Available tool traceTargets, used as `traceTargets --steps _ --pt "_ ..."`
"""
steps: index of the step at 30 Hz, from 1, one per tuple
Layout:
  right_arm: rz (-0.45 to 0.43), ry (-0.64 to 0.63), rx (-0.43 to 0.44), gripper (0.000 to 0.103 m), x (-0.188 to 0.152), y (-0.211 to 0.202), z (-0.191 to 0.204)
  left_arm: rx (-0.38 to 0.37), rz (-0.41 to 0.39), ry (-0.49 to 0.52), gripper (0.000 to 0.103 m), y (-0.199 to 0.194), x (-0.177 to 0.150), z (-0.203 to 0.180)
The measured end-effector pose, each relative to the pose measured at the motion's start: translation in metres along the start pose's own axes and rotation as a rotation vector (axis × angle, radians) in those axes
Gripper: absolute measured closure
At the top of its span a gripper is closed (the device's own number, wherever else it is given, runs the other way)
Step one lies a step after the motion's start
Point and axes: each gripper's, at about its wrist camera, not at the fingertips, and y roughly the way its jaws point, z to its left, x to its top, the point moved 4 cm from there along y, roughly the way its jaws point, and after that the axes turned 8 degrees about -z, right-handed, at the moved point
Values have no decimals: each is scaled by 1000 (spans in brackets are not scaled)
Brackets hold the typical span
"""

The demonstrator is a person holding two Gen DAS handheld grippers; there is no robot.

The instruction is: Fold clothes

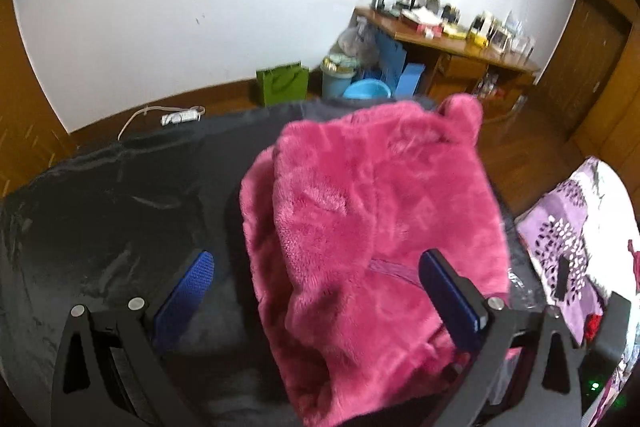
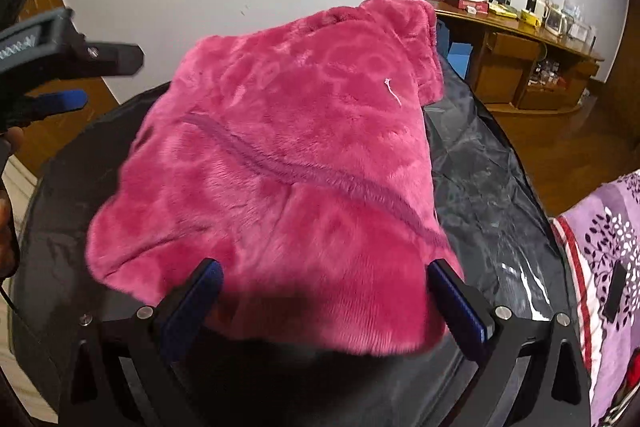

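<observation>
The pink fleece garment [image 2: 276, 163] lies folded into a rough rectangle on a dark sheet [image 1: 100, 211] spread over the work surface, with a purple patterned blanket [image 2: 600, 267] just beside it at the right edge. A seam runs diagonally across its top face, and a small white thread sits near the far corner.

The right hand-held gripper [image 2: 324, 287] has its jaws spread wide, the near edge of the garment lying between them but not pinched. The left hand-held gripper [image 1: 316, 275] is also spread, with the garment's left side between its blue pads [image 1: 188, 291]; it grips nothing as far as I can tell (the cloth drapes past the right pad, so contact there is unclear).

Risks, as I judge them: the thick pile is springy, so the fold could open once released, and a pinch that catches only the top layer would drag it off the stack. The sheet looks slick, so the whole bundle could slide when pushed.

No brand, label or legible writing shows; the items on the far worktop [image 2: 520, 27] are too small to read.
</observation>
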Motion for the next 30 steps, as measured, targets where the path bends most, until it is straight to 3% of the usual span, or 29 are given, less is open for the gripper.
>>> traceTargets --steps 6,19,26,30 --pt "3 62 25 0 -14 -28 10 30 -80 71 0 -37 7 -6" --pt "-3 106 -73 0 -26 -69 26 -57 -133 69 0 -71 6 -4" --pt "-15 100 -111 0 -34 -85 29 -108 -115 67 0 -79 -3 -7" --pt "-27 65 -78 0 -28 -99 28 -57 -135 82 0 -95 -2 -17"
